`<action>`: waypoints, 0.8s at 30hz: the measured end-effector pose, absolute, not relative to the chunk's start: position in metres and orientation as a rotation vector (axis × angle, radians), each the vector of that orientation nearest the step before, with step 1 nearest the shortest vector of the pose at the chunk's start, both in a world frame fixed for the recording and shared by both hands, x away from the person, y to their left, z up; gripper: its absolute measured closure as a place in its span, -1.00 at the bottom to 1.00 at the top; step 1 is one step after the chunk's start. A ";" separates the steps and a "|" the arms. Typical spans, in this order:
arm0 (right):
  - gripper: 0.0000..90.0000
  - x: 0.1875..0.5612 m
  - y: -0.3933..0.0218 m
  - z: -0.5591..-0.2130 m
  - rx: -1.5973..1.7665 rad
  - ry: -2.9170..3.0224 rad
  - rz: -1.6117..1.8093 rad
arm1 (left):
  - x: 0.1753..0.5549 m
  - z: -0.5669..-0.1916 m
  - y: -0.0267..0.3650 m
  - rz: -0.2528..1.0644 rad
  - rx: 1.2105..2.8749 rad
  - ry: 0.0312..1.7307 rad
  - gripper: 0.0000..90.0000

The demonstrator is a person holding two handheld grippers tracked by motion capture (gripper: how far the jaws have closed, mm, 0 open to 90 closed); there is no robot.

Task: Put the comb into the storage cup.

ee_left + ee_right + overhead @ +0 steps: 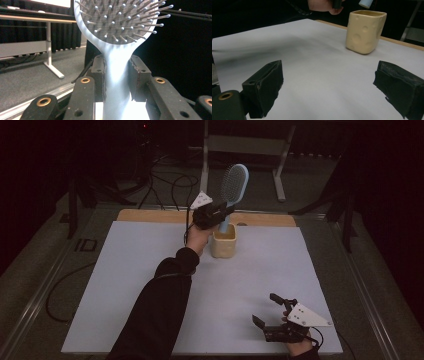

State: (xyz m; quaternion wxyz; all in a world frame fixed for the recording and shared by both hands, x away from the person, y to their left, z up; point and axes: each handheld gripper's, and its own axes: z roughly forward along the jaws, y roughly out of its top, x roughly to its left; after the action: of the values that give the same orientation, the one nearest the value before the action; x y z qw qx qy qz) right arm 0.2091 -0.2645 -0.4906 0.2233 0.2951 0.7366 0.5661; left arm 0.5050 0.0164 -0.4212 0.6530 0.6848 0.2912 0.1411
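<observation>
A person works at a table covered by a white sheet (150,285). The left gripper (216,213), at the far edge, has its jaws closed partway on the neck of a pale blue plastic hairbrush with a round, pin-studded head (233,190). The brush stands head up, its handle end just above or inside a cream-yellow, rounded-square ceramic cup with dimpled sides (223,243). The right gripper (268,309) rests near the front edge, jaws wide apart and holding nothing. The brush looks light and rigid, its smooth handle perhaps slippery; the narrow neck below the head seems the surest place to hold. The cup looks breakable and easily tipped.
</observation>
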 end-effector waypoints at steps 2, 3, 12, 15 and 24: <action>-0.82 0.209 -0.265 -0.490 0.817 2.034 1.565 | 0.506 -0.425 0.017 0.333 1.561 0.659 0.55; -0.82 0.209 -0.265 -0.490 0.815 2.036 1.565 | 0.506 -0.427 0.017 0.340 1.559 0.660 0.55; -0.82 0.209 -0.265 -0.490 0.812 2.033 1.571 | 0.506 -0.442 0.019 0.352 1.547 0.660 0.54; -0.82 0.209 -0.265 -0.490 0.811 2.034 1.570 | 0.504 -0.446 0.019 0.344 1.541 0.665 0.55; -0.82 0.209 -0.265 -0.490 0.807 2.038 1.567 | 0.496 -0.452 0.015 0.362 1.568 0.650 0.54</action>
State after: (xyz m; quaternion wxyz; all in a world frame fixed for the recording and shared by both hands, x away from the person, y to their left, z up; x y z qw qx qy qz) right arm 0.2086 -0.2648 -0.4905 0.2217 0.2919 0.7376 0.5671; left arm 0.4956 0.0152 -0.4523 0.6464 0.6893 0.2859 0.1593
